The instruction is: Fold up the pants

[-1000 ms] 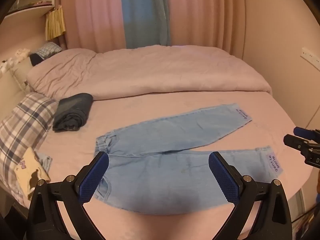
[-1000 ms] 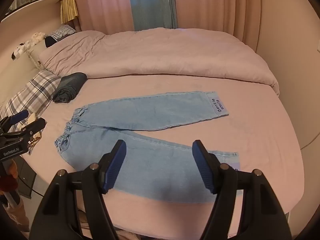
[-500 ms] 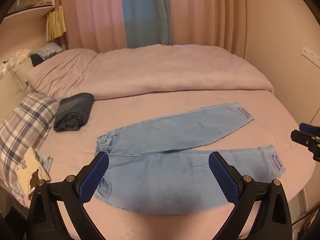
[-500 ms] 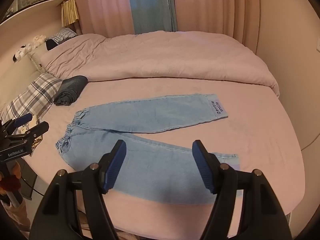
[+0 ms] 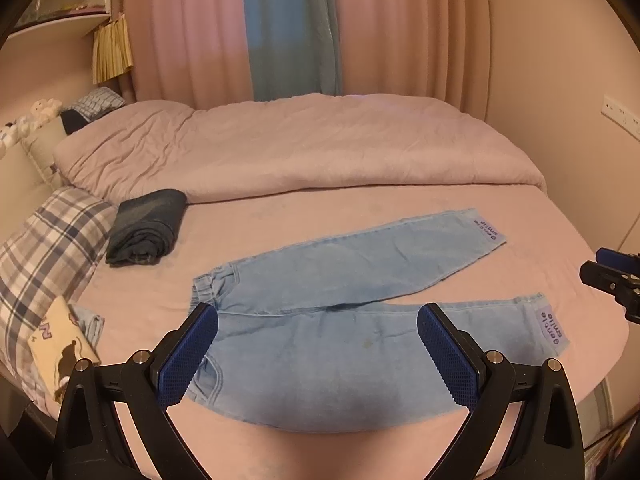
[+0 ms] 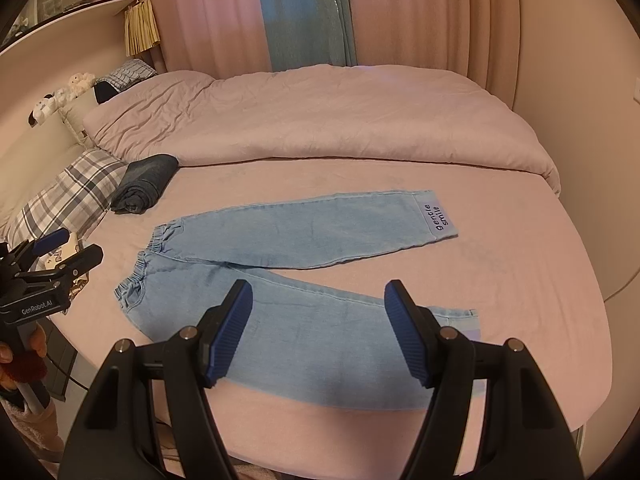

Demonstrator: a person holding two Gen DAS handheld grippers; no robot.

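Pink bedsheet (image 5: 320,216) carries light blue jeans (image 5: 340,320) spread flat at the near edge, legs splayed rightward, waistband left, likely laid out for folding. Left gripper (image 5: 318,354) and right gripper (image 6: 318,330) hover released above, grasping nothing.

1. The bed (image 5: 280,216) fills most of the room, covered in a pink sheet.
2. A pink duvet (image 5: 304,144) is bunched across the far half of the bed, creased along its near edge.
3. A dark folded garment (image 5: 146,228) lies on the bed's sheet, touching the duvet's near edge at the left.
4. A plaid pillow (image 5: 44,248) sits at the left side of the bed, just beside the dark garment.
5. Pink curtains (image 5: 188,28) hang behind the bed, with a blue curtain (image 5: 288,28) between them.
6. Stuffed toys (image 6: 60,98) sit beyond the bed's far left corner.
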